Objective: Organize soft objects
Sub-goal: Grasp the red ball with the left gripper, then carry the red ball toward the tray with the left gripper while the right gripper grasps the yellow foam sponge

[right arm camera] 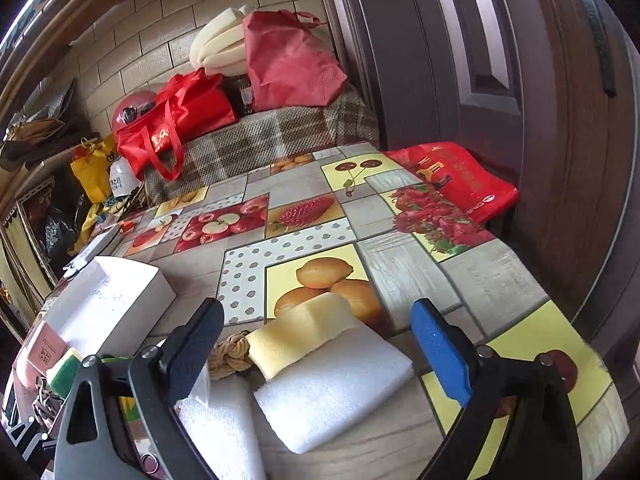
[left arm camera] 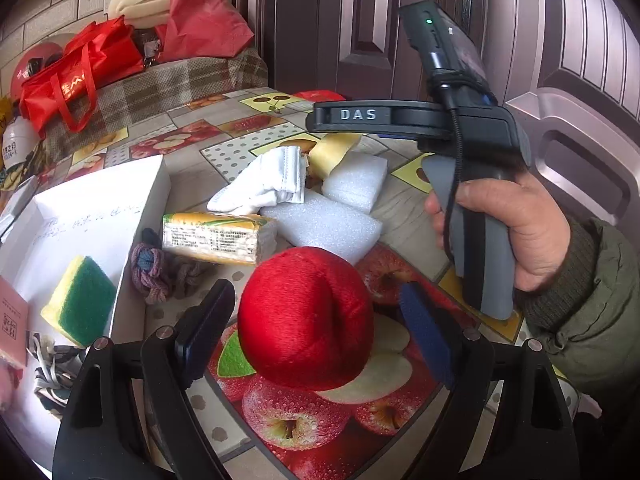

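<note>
Left wrist view. Left gripper [left arm camera: 316,336] straddles the red plush ball [left arm camera: 306,318], which sits on the fruit-print tablecloth [left arm camera: 404,216] just beside the white box [left arm camera: 100,208]. Jaws parted; a gap shows at the blue pad on the right, while the dark pad on the left looks very near the ball, contact uncertain from this angle. Not yet a grip. The box already holds a green-and-yellow sponge [left arm camera: 80,300]. Loose on the cloth beyond the ball: tissue pack [left arm camera: 218,238], purple knotted rope [left arm camera: 150,272], white sock [left arm camera: 264,184], two white foam blocks [left arm camera: 324,226].

To do well: centre the ball between the pads before closing, squeeze at its widest girth, and stop once the plush dents slightly. A round soft thing may squirt out forward if pinched off-centre. Lift clear of the box wall, then lower inside beside the sponge.

Right wrist view. Right gripper [right arm camera: 316,344], jaws spread and empty, hovers over the yellow sponge piece [right arm camera: 300,332] lying on a white foam block [right arm camera: 332,392], with a tan knotted rope [right arm camera: 230,354] just beside it. Take the top piece alone, pads on its long sides, so that the foam beneath does not drag along.
</note>
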Action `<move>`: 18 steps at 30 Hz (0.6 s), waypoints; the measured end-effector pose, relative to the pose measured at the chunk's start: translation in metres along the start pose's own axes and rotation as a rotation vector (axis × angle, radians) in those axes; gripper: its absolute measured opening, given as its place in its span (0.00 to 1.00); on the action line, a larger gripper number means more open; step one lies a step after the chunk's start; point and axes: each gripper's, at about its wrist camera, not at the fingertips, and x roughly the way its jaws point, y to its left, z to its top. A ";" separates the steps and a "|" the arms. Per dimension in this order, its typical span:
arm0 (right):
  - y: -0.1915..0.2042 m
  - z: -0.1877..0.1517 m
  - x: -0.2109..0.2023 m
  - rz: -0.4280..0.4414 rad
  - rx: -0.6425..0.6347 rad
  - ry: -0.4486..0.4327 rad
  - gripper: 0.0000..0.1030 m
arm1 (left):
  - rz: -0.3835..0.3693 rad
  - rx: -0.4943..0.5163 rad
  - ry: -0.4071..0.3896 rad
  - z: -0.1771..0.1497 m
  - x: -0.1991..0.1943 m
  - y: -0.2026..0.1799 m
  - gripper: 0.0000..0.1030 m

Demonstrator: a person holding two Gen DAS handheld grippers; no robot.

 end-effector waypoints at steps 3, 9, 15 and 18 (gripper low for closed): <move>0.007 -0.001 0.016 -0.001 -0.023 0.081 0.49 | 0.005 -0.006 0.062 0.000 0.012 0.001 0.83; 0.000 -0.005 -0.010 0.057 0.003 -0.019 0.39 | -0.043 -0.003 0.041 -0.003 0.009 0.001 0.57; -0.002 -0.015 -0.066 0.091 0.057 -0.203 0.39 | -0.056 0.039 -0.100 -0.003 -0.018 -0.006 0.57; 0.001 -0.026 -0.092 0.110 0.078 -0.272 0.39 | -0.051 0.034 -0.172 -0.005 -0.032 -0.005 0.57</move>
